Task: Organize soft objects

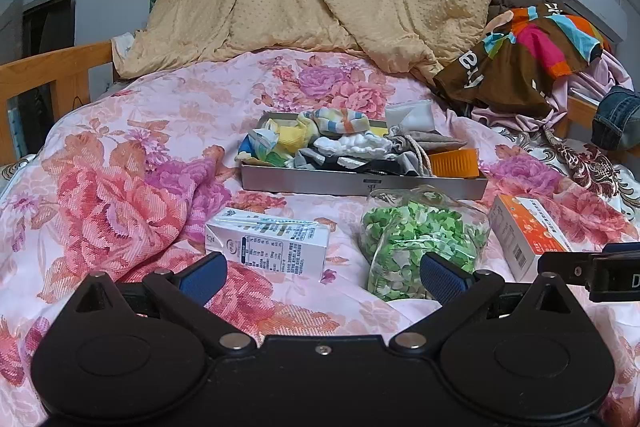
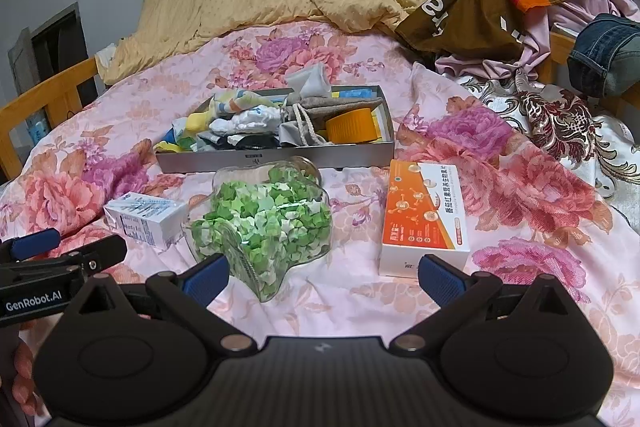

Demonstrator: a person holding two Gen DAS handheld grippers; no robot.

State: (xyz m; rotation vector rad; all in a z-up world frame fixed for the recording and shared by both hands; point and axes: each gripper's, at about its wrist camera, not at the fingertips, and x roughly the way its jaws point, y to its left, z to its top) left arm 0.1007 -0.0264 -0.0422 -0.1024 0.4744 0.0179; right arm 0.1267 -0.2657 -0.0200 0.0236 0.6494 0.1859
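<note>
My left gripper [image 1: 322,277] and right gripper [image 2: 323,277] both hang spread wide, empty, low in frame; the tray [image 2: 276,157] of socks [image 2: 244,121] sits mid-frame on the bed [image 2: 360,307].

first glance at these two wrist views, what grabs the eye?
The clear jar of green paper stars, lying on the floral bedspread between a white carton and an orange-and-white box. Behind it, a grey tray heaped with socks and cloths. Both tools, left tool and right tool, are open and empty.
</note>
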